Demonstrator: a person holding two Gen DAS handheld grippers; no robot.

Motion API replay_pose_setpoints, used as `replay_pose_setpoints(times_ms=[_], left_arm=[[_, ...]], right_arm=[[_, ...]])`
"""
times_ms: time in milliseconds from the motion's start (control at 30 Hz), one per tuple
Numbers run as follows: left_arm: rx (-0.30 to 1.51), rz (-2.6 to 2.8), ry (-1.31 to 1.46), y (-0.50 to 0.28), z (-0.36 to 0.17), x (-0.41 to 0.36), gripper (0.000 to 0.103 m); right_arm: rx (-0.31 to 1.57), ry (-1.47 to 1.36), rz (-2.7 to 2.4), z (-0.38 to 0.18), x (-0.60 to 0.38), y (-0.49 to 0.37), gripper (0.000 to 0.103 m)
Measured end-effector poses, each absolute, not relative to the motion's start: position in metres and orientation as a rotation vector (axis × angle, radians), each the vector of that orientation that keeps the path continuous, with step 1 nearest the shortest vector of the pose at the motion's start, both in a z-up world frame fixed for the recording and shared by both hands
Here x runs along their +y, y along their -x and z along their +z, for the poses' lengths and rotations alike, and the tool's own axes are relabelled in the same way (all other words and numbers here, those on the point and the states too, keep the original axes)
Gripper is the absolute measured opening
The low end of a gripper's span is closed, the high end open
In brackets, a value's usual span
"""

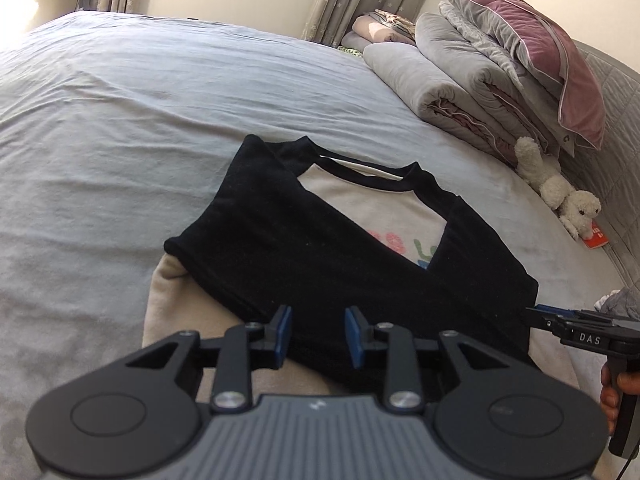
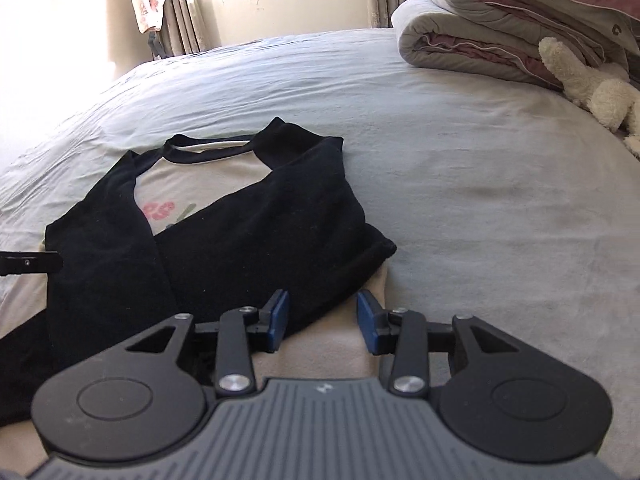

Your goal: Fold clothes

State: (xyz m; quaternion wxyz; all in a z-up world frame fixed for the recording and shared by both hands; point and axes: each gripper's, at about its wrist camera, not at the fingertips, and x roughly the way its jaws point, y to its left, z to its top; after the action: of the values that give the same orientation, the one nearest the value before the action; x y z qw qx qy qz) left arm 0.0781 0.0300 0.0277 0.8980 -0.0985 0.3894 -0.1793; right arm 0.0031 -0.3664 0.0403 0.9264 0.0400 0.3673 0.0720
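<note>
A cream shirt with black sleeves [image 1: 320, 248] lies flat on the bed, collar pointing away, both sleeves folded across its printed front. My left gripper [image 1: 319, 318] hovers open over the near sleeve and hem, with nothing between its blue pads [image 1: 283, 322]. In the right wrist view the same shirt [image 2: 224, 240] lies to the left. My right gripper [image 2: 324, 307] is open over the cream hem beside the right sleeve cuff and holds nothing. The right gripper [image 1: 538, 314] also shows at the shirt's right edge, held by a hand [image 1: 612, 396]. A left gripper finger [image 2: 32, 263] pokes in at the left.
Light blue-grey bed sheet [image 1: 140, 120] spreads all around the shirt. Rolled quilts [image 1: 452, 80] and a mauve pillow [image 1: 540, 48] are stacked at the far right, with a white plush toy [image 1: 560, 192] and a small red item [image 1: 596, 238] beside them. Curtains and a window stand behind.
</note>
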Motion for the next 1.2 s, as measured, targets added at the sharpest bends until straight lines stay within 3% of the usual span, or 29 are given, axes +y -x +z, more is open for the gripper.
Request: replay_pose_setpoints(times_ms=[367,600,1200], left_arm=[[0.811,-0.370,0.273,-0.071,0.032,0.037,0.030],[0.805,-0.433,0.243,-0.047,0.038,0.013,0.030],[0.823,-0.421,0.084,-0.013,0.026,-0.012,0.032]], right_arm=[[0.673,-0.042,0.218,0.068,-0.342,0.031,0.045],[0.820,0.056,0.342,0.048,-0.300,0.044,0.045],[0.842,0.104,0.322,0.048,-0.301,0.080,0.048]])
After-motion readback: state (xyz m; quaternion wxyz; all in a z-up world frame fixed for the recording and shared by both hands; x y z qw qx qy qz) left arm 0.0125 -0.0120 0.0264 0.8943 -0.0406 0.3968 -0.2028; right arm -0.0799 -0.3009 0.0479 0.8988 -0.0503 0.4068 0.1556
